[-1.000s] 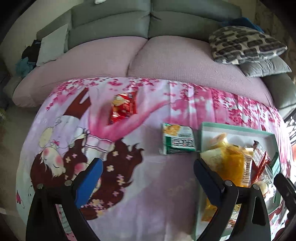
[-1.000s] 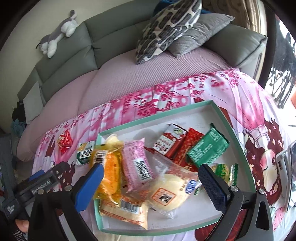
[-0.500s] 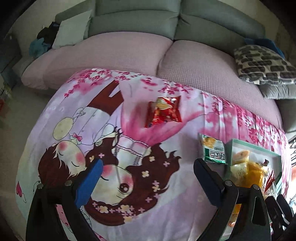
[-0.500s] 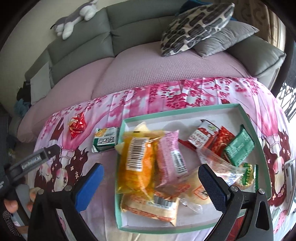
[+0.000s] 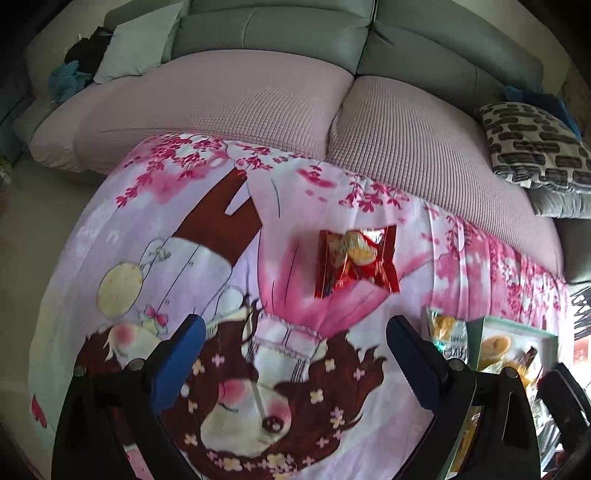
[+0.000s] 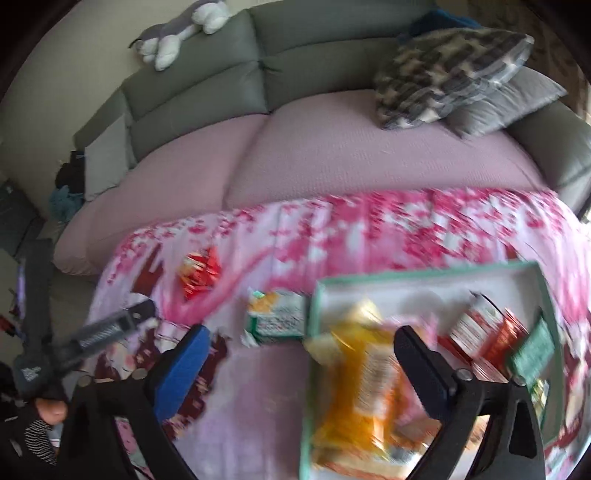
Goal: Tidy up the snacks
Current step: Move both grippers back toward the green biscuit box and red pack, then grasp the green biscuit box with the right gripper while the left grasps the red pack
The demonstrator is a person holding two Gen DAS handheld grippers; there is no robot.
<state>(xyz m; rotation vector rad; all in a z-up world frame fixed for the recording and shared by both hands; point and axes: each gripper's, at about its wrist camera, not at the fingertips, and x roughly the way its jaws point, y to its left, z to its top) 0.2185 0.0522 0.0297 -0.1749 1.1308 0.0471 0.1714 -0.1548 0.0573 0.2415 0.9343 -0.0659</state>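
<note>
The left tool (image 5: 295,354) is being held open and empty near the red packet (image 5: 356,260), presumably for picking; the right tool (image 6: 303,354), closing on nothing, is being held over the tray (image 6: 417,277) edge beside the green packet (image 6: 279,317)

Pink cloth (image 5: 332,369) printed with magenta blossoms and a cartoon girl with dark brown hair; red foil snack packet (image 5: 356,260); green-and-white packet (image 6: 279,315); mint-green tray (image 6: 424,277) holding an orange-yellow packet (image 6: 364,376); grey sofa (image 5: 295,33) with mauve seat covers; black-and-cream patterned cushion (image 5: 535,144).
</note>
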